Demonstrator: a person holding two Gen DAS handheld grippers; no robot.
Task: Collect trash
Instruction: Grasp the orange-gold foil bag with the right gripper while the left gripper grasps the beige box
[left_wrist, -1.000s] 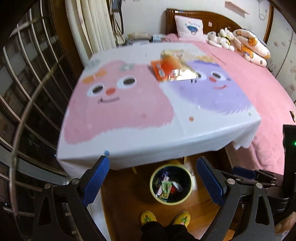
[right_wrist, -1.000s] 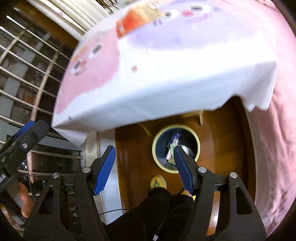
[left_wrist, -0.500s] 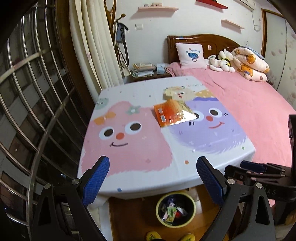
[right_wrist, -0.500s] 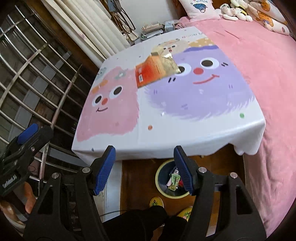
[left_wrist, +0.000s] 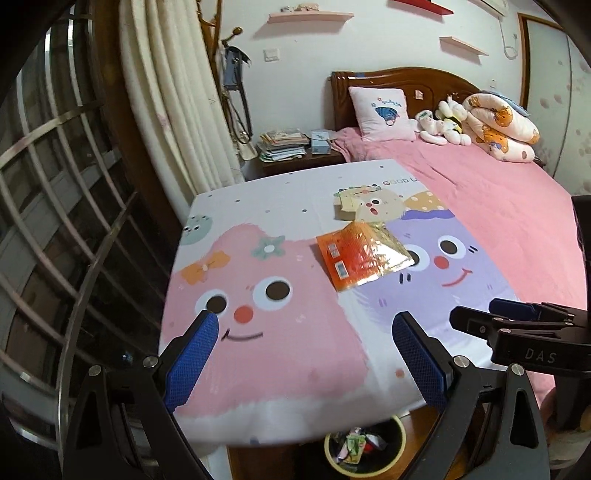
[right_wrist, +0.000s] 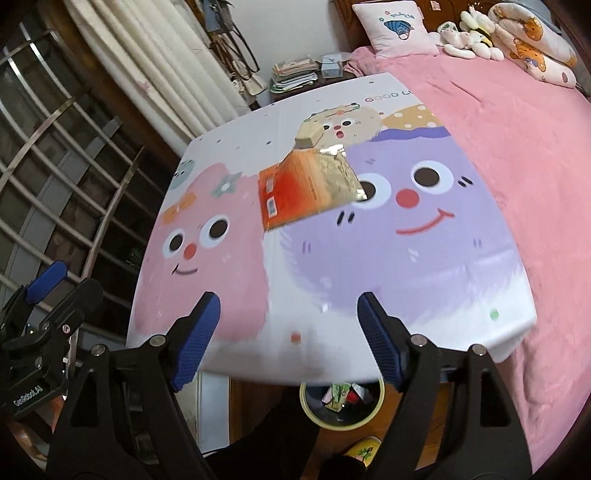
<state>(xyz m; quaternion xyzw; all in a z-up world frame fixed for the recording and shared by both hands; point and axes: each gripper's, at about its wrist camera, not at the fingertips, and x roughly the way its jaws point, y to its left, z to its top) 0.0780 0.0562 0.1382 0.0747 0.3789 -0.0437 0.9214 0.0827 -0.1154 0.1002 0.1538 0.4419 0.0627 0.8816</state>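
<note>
An orange and gold snack wrapper (left_wrist: 364, 258) lies flat in the middle of the table (left_wrist: 258, 362); it also shows in the right wrist view (right_wrist: 308, 188). A small tan box (left_wrist: 345, 208) sits just beyond it, seen too in the right wrist view (right_wrist: 308, 136). A yellow-rimmed trash bin (left_wrist: 364, 448) with wrappers inside stands on the floor under the near table edge, also in the right wrist view (right_wrist: 341, 404). My left gripper (left_wrist: 304, 354) is open and empty above the near edge. My right gripper (right_wrist: 288, 336) is open and empty, to the right of the left one.
The table has a cartoon cloth. A pink bed (left_wrist: 498, 192) with pillows and plush toys adjoins its right side. A window grille (left_wrist: 55, 221) and curtain (left_wrist: 173, 92) stand left. A nightstand with books (left_wrist: 284, 144) is behind. The person's yellow slippers (right_wrist: 364, 448) are by the bin.
Both grippers rose from looking down at the bin and tilted up toward the table top. The wrapper and box have not moved. Both stay open.
</note>
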